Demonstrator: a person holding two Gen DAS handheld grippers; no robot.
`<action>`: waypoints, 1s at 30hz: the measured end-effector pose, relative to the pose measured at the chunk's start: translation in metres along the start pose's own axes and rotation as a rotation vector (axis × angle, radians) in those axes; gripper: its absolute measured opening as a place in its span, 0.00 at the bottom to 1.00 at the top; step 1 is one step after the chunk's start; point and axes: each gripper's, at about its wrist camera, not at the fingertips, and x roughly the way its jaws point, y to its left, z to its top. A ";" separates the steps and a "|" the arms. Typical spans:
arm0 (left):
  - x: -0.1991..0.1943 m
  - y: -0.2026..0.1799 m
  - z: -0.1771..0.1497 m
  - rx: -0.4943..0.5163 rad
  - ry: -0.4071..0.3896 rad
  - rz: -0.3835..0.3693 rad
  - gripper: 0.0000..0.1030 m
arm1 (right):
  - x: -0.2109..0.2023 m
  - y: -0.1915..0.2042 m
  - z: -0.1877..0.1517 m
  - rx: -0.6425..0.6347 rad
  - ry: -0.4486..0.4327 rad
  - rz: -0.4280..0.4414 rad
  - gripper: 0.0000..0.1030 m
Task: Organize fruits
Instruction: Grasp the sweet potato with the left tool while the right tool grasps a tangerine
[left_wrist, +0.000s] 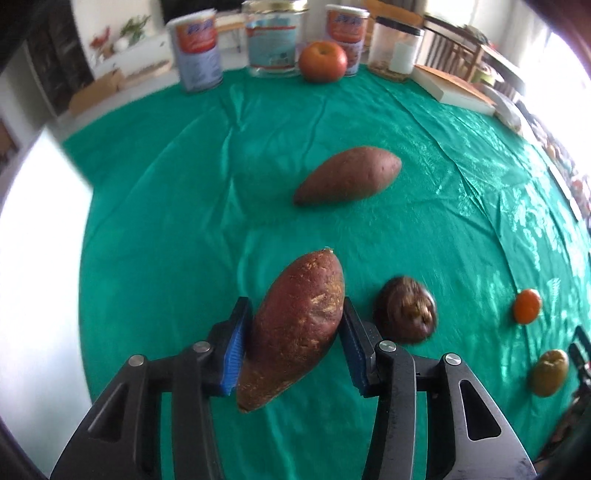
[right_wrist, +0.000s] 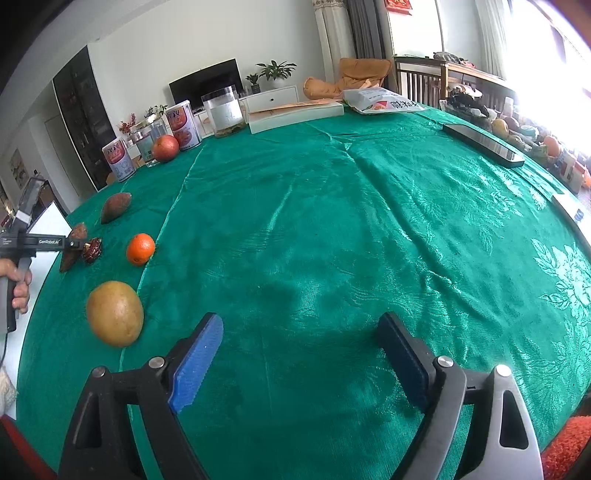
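Now my left gripper (left_wrist: 295, 343) clenched on near sweet potato (left_wrist: 295, 328), pads (left_wrist: 236, 343) against both flanks, tuber on green cloth (left_wrist: 184, 184) just beside dark round fruit (left_wrist: 406, 312). Lift straight, keep squeeze even, avoid nudging neighbour. My right gripper (right_wrist: 299, 354) released, nothing between jaws.

In my left wrist view the dark brown wrinkled round fruit (left_wrist: 406, 310) is smeared by blur, so I cannot tell what it is. The lower end of the reddish-brown sweet potato (left_wrist: 295, 328) goes partly behind my blue left pad (left_wrist: 234, 350). The black gripper (left_wrist: 581, 354) at the right border is cut off. In my right wrist view my hand (right_wrist: 16, 284) is cut by the left edge, and the labels on the red-and-white tins (right_wrist: 120, 158) are too small to read
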 end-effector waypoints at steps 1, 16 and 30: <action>-0.008 0.007 -0.014 -0.062 0.027 -0.030 0.46 | 0.000 0.000 0.000 0.002 0.000 0.001 0.84; -0.048 0.013 -0.137 -0.160 -0.134 0.014 0.81 | -0.002 0.000 -0.003 -0.004 -0.007 -0.008 0.84; -0.064 0.022 -0.149 -0.098 -0.140 -0.042 0.82 | -0.008 0.016 0.026 0.043 0.017 0.165 0.84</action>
